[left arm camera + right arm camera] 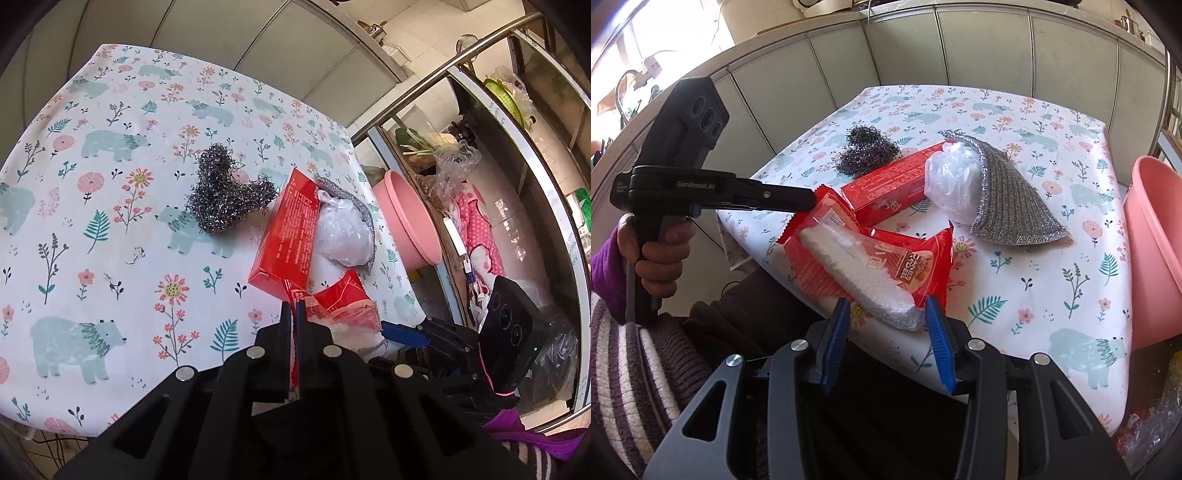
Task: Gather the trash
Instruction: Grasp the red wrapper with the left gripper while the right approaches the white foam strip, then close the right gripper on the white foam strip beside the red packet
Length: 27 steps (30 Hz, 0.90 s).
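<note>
1. Left wrist view: the left tongs (294,308) were clamped shut on the edge of a red snack wrapper (341,304) at the near right corner of the worktop (92,240), which wore a cloth printed with bears and flowers.
2. Beyond the wrapper lay a red box (286,236), with a steel wool scrubber (225,195) to its left and a knotted clear plastic bag (343,232) to its right.
3. A pink basin (406,218) stood just off the worktop's right edge — the right tongs (404,332) showed low beside it, their state unclear from here.
4. Right wrist view: the right tongs (888,314) stood open, their blue pads on either side of the wrapper's near end without pressing it.
5. The wrapper (886,258) held a white foam block (857,273) and overhung the worktop's edge — the left tongs (810,199) pinched its far corner.
6. A grey mesh cloth (1012,199) lay against the plastic bag (949,184).
</note>
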### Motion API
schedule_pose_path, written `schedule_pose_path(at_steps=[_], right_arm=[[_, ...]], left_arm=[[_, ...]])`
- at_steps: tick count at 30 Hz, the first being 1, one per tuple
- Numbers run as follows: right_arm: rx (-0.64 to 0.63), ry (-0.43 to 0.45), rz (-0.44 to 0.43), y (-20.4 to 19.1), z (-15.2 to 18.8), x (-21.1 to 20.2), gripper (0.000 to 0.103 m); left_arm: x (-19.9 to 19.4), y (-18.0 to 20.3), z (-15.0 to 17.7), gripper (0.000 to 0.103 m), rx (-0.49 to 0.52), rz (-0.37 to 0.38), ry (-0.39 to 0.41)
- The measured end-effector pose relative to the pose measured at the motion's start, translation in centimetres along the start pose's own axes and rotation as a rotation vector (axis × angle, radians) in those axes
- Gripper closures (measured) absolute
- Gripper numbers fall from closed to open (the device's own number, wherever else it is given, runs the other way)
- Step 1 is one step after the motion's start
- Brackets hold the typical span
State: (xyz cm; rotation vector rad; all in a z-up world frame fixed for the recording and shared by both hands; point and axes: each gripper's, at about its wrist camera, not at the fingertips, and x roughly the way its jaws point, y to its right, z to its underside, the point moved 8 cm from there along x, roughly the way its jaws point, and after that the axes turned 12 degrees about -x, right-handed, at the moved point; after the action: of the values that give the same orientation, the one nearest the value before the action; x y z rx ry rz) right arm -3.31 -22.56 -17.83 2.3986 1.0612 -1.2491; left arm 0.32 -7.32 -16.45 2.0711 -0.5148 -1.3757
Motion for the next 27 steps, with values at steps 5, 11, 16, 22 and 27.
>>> schedule_pose_path(at_steps=[5, 11, 16, 22, 27], right_arm=[[-0.005, 0.008, -0.019, -0.5, 0.0, -0.3, 0.06], [-0.03, 0.016, -0.099, -2.5, -0.1, -1.6, 0.06], [-0.027, 0.009, -0.063, -1.9, -0.3, -1.2, 0.06], [-0.011, -0.004, -0.046, -0.9, -0.5, 0.0, 0.06], [-0.036, -0.017, -0.064, -1.4, -0.4, -0.3, 0.06]], left_arm=[[-0.1, 0.1, 0.0, 0.103, 0.015, -0.005, 0.016], [0.0, 0.2, 0.2, 0.103, 0.025, -0.004, 0.01], [0.0, 0.4, 0.3, 0.102, 0.031, -0.003, 0.005], [0.4, -0.2, 0.4, 0.098, 0.005, -0.039, -0.019], [1.0, -1.1, 0.2, 0.094, -0.049, -0.054, -0.052]])
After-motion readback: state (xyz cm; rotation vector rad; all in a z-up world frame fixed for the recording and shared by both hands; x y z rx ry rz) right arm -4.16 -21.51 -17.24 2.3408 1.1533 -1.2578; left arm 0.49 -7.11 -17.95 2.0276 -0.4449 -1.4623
